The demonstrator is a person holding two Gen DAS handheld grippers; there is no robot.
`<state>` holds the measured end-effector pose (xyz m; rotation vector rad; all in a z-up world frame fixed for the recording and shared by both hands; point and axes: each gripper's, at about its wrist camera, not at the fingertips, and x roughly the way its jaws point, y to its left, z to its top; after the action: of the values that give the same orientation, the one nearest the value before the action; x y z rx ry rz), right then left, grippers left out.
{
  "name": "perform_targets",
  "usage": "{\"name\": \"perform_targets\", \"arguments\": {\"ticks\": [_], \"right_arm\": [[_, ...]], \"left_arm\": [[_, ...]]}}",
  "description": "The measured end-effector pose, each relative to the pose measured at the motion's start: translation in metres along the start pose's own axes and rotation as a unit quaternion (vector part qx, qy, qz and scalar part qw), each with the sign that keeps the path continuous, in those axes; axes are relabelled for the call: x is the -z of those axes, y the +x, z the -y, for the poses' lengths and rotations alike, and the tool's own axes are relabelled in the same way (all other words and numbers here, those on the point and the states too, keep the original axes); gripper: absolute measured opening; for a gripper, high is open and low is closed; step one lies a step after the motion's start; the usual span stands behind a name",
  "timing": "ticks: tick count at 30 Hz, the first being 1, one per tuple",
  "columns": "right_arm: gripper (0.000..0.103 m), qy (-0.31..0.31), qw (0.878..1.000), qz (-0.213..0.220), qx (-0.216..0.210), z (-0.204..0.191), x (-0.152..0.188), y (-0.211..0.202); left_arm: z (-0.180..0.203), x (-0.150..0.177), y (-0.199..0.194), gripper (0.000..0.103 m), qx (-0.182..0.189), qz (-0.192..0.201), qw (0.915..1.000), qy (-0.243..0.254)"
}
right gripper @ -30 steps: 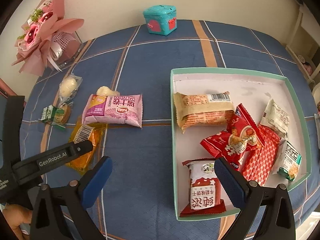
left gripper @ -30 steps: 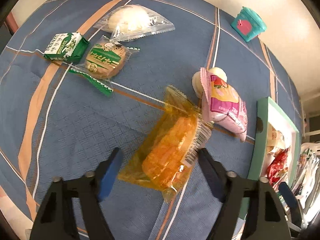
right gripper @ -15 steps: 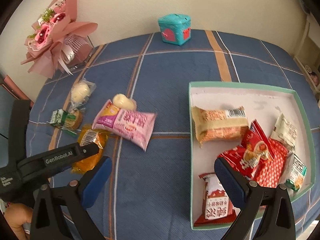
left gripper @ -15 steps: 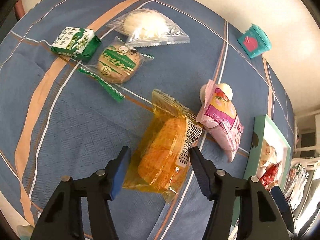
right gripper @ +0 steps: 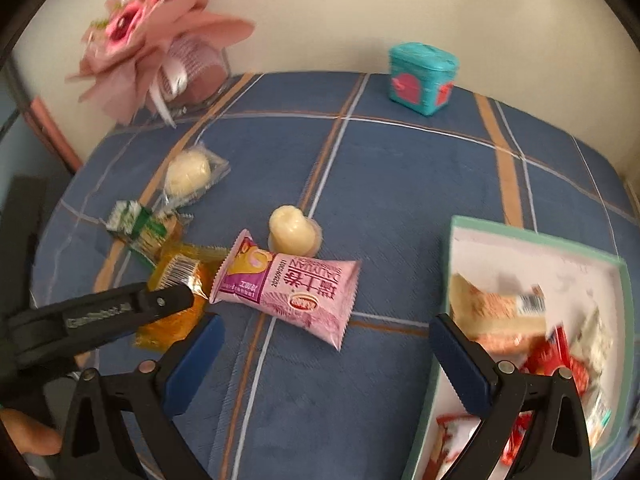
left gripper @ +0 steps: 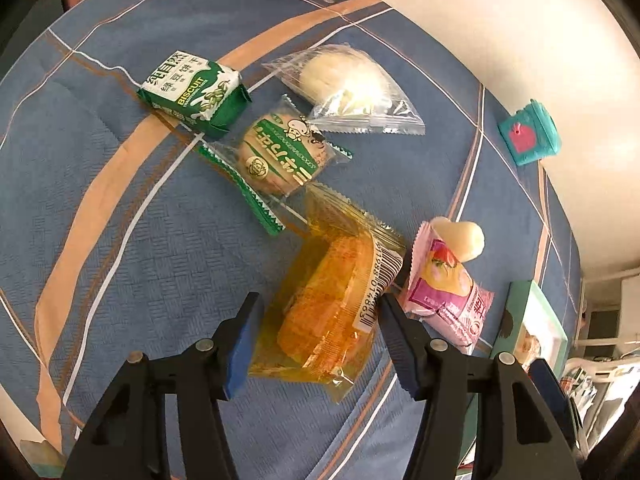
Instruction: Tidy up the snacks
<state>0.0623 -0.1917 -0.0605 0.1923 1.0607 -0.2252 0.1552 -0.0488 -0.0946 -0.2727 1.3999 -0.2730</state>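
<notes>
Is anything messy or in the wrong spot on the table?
Yes. Six snacks lie loose on the cloth, not in the green box. The orange packet sits between the left gripper pads, which have just been closing. The round green cookie overlaps its neighbours, and the little pudding cup is tipped against the pink packet.

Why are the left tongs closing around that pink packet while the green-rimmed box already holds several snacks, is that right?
Not quite. The left tongs have been closing around the orange-yellow cake packet, not the pink packet, which lies just beside it; the left wrist view shows this. The rest holds: the green-rimmed box already holds several snacks.
</notes>
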Motion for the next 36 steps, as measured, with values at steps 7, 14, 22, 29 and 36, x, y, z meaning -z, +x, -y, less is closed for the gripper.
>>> {"name": "perform_targets", "arguments": {"ticks": [7,14,22,29,36], "right_arm": [[0.102,-0.019,1.0,-0.009,-0.014,-0.001,-0.015,0.026],[0.096,-0.047,0.998,0.002,-0.051,-0.007,-0.027,0.04],[0.095,-0.073,0.994,0.011,-0.084,-0.013,-0.035,0.053],[0.094,-0.073,0.993,-0.015,-0.097,-0.017,-0.031,0.062],[0.081,-0.069,0.992,-0.034,-0.095,-0.021,-0.019,0.062]], "left_arm": [[-0.008,0.0,-0.004,0.061,0.004,0.002,0.9999,-0.013],[-0.021,-0.002,-0.019,0.061,-0.011,0.016,0.9997,-0.013],[-0.033,0.001,-0.025,0.061,-0.003,0.014,0.9996,-0.024],[-0.03,-0.001,-0.019,0.061,-0.004,0.012,0.9994,-0.031],[-0.027,0.0,-0.02,0.061,-0.011,0.006,0.9996,-0.024]]}}
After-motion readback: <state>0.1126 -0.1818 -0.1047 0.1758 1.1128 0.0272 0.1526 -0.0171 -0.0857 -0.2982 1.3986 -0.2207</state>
